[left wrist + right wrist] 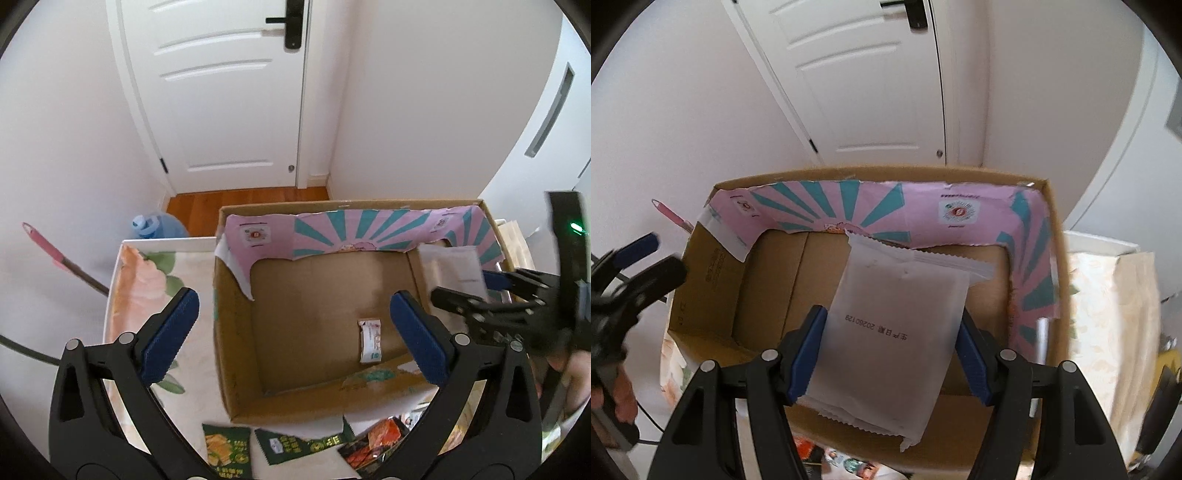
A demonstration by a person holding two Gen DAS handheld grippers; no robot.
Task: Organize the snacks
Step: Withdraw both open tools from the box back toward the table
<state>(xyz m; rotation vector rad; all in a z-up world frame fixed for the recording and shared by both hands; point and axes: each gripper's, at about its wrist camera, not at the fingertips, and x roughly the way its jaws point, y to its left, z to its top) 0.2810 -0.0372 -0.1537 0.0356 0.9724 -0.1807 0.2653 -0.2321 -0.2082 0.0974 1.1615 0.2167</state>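
snack packet, white and frosted, sits clamped between the blue pads of the right gripper, held over the open cardboard box. date print on its face reads upside down. its far crimped edge reaches toward the pink-and-teal liner on the back wall.

left gripper is spread wide, nothing between its pads, hovering above the box's left front corner.

left wrist view only: a small white-and-red bar lying on the box floor, green packets and a red-orange one on the floral tablecloth just in front of the box, a blue water jug behind the table. it also shows the right gripper from the side, over the box's right part, packet blurred.

right wrist view only: the packet's print, and the left gripper at frame left, motion-blurred.

hidden or unclear: the held packet covers the middle of the box floor in the right view, so the small bar cannot be seen there. packets below the box front are cut off by the frame and the fingers; labels unreadable. a pale vertical streak at the box's right wall is too blurred to identify.
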